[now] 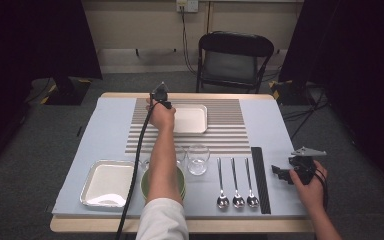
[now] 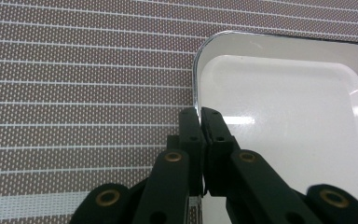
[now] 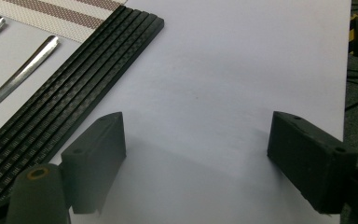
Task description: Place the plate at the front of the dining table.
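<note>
- My left gripper is out at the far middle of the table, jaws clamped on the left rim of the white tray. In the left gripper view the rim passes between the two black tips, which nearly meet on it.
- The white tray lies flat on the striped mat. I judge a rim pinch is the only hold available: the tray is shallow and wide, with nothing else to grab.
- My right gripper rests low over the bare table at the near right, jaws spread wide, nothing between them. It sits just right of the black slatted strip, probably parked out of the way.
- Edges: the tray's left rim has bare mat beside it; more mat lies to its right and front.
- Near side is crowded: a glass and a green bowl sit under or beside my left forearm, a silver tray at near left, three spoons at near right.
- Judgement: pulling the tray toward me risks the glass; sliding it sideways on the mat looks freer.
</note>
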The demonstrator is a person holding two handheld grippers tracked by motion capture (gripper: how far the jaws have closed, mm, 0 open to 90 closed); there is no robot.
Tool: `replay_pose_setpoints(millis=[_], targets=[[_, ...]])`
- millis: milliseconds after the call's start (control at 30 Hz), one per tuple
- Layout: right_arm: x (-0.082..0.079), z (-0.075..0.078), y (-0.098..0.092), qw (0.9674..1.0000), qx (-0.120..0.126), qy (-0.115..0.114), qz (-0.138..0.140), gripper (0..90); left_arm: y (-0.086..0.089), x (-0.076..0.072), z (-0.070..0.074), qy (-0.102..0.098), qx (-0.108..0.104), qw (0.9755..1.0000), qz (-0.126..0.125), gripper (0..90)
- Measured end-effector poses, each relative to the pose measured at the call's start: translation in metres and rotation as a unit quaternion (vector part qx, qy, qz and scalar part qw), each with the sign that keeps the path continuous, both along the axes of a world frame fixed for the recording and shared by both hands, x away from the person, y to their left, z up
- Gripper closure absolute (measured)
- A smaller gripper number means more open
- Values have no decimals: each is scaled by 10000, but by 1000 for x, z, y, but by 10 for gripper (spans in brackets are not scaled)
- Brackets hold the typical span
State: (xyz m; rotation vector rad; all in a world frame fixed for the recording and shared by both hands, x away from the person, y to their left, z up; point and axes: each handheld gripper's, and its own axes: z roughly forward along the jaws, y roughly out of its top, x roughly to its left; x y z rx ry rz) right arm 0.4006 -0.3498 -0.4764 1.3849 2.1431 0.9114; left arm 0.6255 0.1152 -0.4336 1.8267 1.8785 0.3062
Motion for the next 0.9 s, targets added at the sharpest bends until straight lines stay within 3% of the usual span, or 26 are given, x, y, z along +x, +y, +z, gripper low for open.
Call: replay_pose_setpoints(millis=[633, 900], targets=[[0, 0, 0, 10000, 0, -3, 1, 183, -1, -1, 1, -26, 26, 10000, 6, 883], [0, 0, 0, 10000, 4, -7, 3, 183, 0, -2, 5, -56, 34, 10000, 1, 820]])
